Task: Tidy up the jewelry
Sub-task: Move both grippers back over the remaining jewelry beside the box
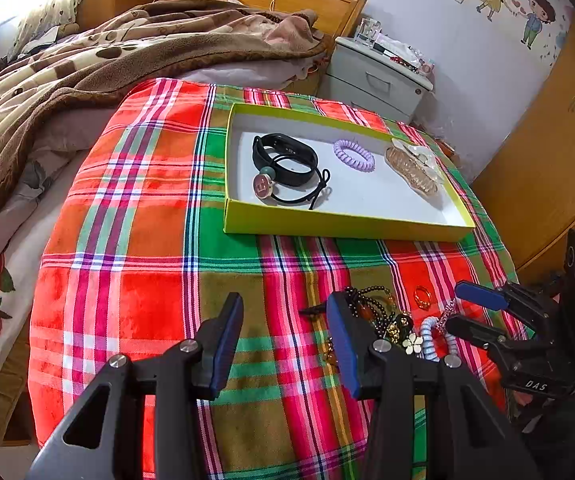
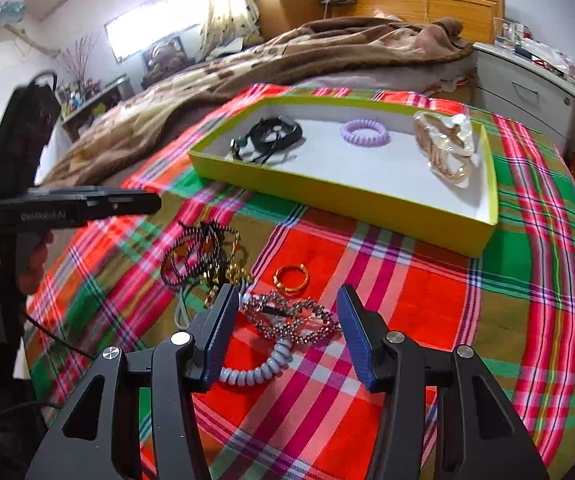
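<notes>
A yellow-green tray on the plaid cloth holds a black wristband, a purple coil hair tie and a clear claw clip. In front of the tray lie a black bead bracelet, a gold ring and a pale blue coil tie. A rhinestone clip lies between the fingers of my right gripper, which stands open, its pads apart from the clip. My left gripper is open and empty, left of the beads.
The plaid cloth covers the end of a bed with a brown blanket. A grey nightstand stands behind the tray, and a wooden wardrobe at the right. A hand holds the left gripper's handle.
</notes>
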The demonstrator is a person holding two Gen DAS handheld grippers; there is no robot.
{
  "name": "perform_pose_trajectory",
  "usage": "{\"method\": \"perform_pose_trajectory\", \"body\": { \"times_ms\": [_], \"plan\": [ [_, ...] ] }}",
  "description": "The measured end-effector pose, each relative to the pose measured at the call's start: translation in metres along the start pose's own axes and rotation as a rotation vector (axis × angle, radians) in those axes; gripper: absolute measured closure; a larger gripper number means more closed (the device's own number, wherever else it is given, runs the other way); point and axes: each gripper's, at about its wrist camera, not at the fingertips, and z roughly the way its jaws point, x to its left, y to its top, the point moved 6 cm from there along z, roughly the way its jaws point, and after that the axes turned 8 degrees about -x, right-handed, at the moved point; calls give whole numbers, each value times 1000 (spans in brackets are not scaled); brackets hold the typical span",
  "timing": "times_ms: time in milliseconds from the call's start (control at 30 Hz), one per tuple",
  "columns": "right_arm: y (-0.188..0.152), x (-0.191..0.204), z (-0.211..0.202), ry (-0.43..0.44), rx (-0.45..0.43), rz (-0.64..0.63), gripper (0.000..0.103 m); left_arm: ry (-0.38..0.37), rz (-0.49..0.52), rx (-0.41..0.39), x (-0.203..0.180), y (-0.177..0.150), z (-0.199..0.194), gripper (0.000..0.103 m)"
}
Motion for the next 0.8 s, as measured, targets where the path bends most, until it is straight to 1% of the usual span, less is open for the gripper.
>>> {"method": "perform_pose_trajectory", "body": {
  "times_ms": [133,300,400,467,500,600,800],
  "plan": [
    [-6,9,5,-23,26,-87,51,2,-1,8,-1,-2,1,58],
    [-9,12,6,-68,43,-155,51,7,-4,16,0,-4,3,58],
    [-11,9,5,-100,64,-152,51,5,-3,20,-1,-5,3,58],
    [-11,8,2,-108,53,-153,52,3,-2,19,-1,-5,3,58],
    [-12,7,1,-109,52,-148,54,2,-4,19,-1,-5,3,58],
    [-13,4,-3,-135,42,-135,54,6,-8,23,0,-6,4,58],
    [-14,-2,-9,-145,13,-93,54,8,-13,23,2,-7,3,58]
  ]
}}
